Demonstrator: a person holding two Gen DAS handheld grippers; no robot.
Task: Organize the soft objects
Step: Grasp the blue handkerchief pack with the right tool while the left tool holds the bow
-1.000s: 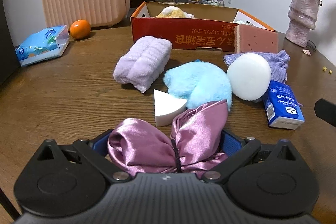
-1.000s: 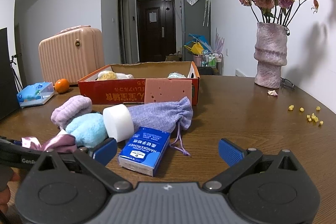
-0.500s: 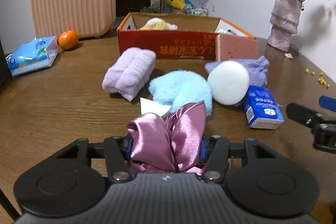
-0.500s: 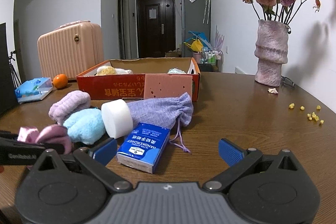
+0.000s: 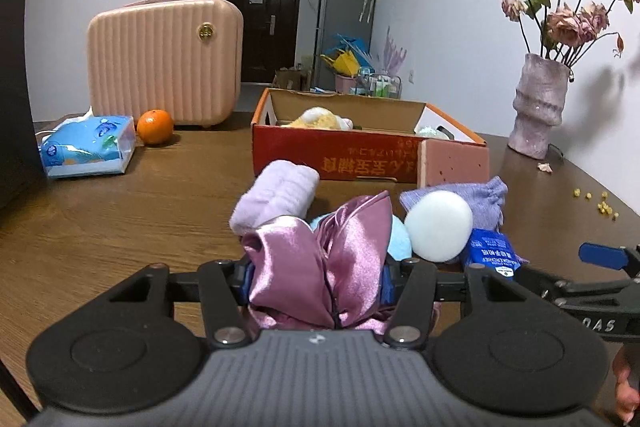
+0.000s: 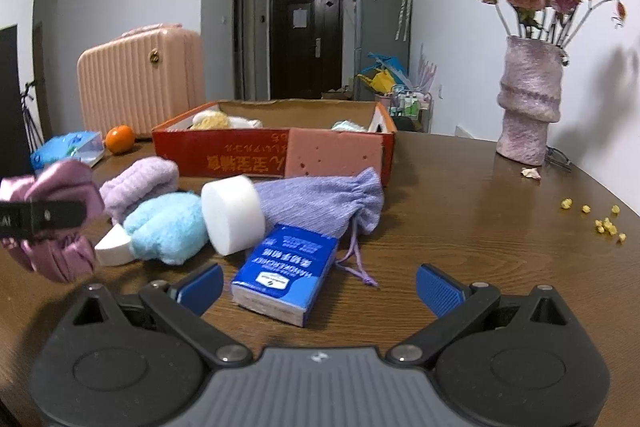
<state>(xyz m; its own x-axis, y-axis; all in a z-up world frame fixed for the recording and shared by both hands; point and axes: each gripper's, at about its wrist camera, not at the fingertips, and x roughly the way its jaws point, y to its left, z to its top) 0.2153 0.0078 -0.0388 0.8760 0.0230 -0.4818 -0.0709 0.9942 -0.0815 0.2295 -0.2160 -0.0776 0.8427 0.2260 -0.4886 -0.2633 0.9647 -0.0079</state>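
Satin fabric, pink-purple and gathered like a bow (image 5: 320, 267), sits nearest in our left wrist view, pinched between the two blue pads of our left gripper (image 5: 316, 277). In the right wrist view this satin bow hangs clear of the wooden table (image 6: 460, 211), at the far left edge of the picture.

Our right gripper (image 6: 318, 287) has its fingers spread wide with nothing between the pads. It hovers over the table just short of a blue handkerchief pack (image 6: 286, 275), which lies flat.

Behind the pack we see the remaining loose items, grouped closely:
- a white wedge sponge (image 6: 114, 247), touching the light blue fluffy pad (image 6: 166, 227);
- a white round sponge (image 6: 234, 213), tilted on its edge and leaning against the lavender drawstring pouch (image 6: 320, 203);
- a lilac rolled towel (image 6: 138, 185), just behind the fluffy pad.

Farther back stands the red cardboard box (image 6: 224, 155), open at the top. A pink sponge block (image 6: 334, 159) leans against its front wall. Inside the box we can make out a yellow-and-white plush item (image 5: 320, 117) and a pale green item (image 5: 430, 131); what exactly they are we cannot tell.

To the left of the box lie a tissue packet (image 5: 90, 147) and an orange (image 5: 155, 127), with a pink ribbed case (image 5: 164, 59) behind them. At the far right stands a vase of dried roses (image 5: 538, 107).
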